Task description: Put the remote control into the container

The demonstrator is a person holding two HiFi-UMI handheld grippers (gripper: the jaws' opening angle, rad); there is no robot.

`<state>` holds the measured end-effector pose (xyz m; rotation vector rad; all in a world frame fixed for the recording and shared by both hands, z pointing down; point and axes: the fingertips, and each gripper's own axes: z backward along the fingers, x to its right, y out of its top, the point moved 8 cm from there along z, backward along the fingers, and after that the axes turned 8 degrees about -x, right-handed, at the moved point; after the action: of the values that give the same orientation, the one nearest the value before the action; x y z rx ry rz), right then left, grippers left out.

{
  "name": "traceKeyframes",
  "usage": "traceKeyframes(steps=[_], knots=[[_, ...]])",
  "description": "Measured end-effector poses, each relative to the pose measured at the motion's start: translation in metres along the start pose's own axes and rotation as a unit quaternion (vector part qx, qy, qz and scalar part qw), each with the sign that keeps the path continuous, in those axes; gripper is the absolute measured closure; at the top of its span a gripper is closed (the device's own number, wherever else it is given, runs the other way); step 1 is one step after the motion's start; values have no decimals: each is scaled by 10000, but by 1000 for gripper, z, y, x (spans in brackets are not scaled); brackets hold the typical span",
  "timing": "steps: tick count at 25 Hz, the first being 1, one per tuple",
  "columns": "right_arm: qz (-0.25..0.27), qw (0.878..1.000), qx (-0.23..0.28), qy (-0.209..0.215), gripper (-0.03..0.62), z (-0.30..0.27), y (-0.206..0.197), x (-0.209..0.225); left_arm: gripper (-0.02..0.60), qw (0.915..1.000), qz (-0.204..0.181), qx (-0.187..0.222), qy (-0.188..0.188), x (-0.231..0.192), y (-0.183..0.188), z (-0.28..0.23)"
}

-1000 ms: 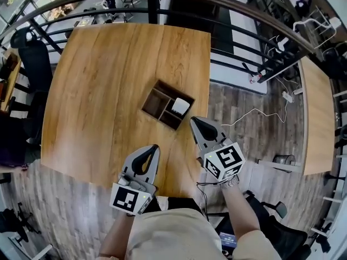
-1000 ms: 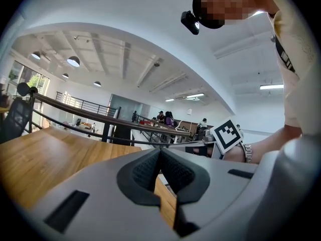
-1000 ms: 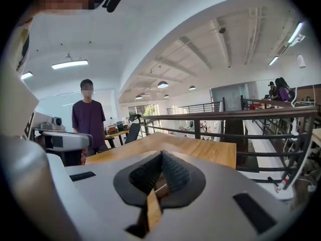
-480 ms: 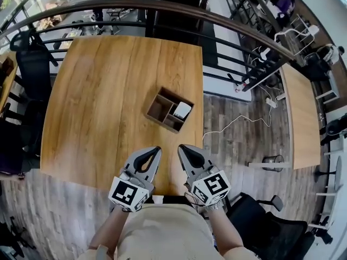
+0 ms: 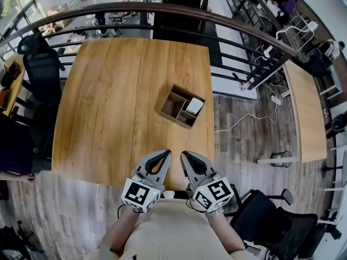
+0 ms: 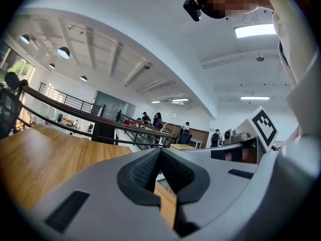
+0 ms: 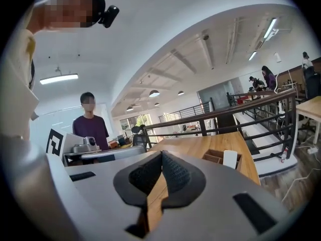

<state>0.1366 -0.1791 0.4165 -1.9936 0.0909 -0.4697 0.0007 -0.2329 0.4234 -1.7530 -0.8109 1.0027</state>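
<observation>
Head view: a square wooden table [image 5: 108,91] stands on plank flooring inside a curved black railing [image 5: 227,23], with a black chair [image 5: 40,64] at its left and a 2nd table [image 5: 303,112] to the right. The brown container [image 5: 174,105] sits near the table's right edge, and the white remote control [image 5: 194,106] is in its right-hand compartment. The left gripper [image 5: 165,153] and right gripper [image 5: 184,155] lie side by side at the near edge, well apart from the container.

Left gripper view: the jaws are pressed together with nothing between them, under a white ceiling with strip lights.

Right gripper view: the jaws are likewise closed and empty; the remote stands upright in the container.

1 s ago the right gripper was just beside the container; it has since drawn back level with the left one.
</observation>
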Motion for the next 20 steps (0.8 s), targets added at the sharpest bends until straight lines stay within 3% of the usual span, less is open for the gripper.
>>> traceKeyframes(steps=[6, 11, 20], knots=[[31, 10000, -10, -11, 577, 0, -8, -14, 571, 9997, -217, -43, -115, 5, -5, 11], [-232, 9997, 6, -44, 577, 6, -13, -16, 571, 9999, -67, -88, -83, 7, -11, 19], [-244, 9997, -46, -86, 577, 14, -16, -20, 571, 9997, -118, -126, -171, 13, -14, 27]])
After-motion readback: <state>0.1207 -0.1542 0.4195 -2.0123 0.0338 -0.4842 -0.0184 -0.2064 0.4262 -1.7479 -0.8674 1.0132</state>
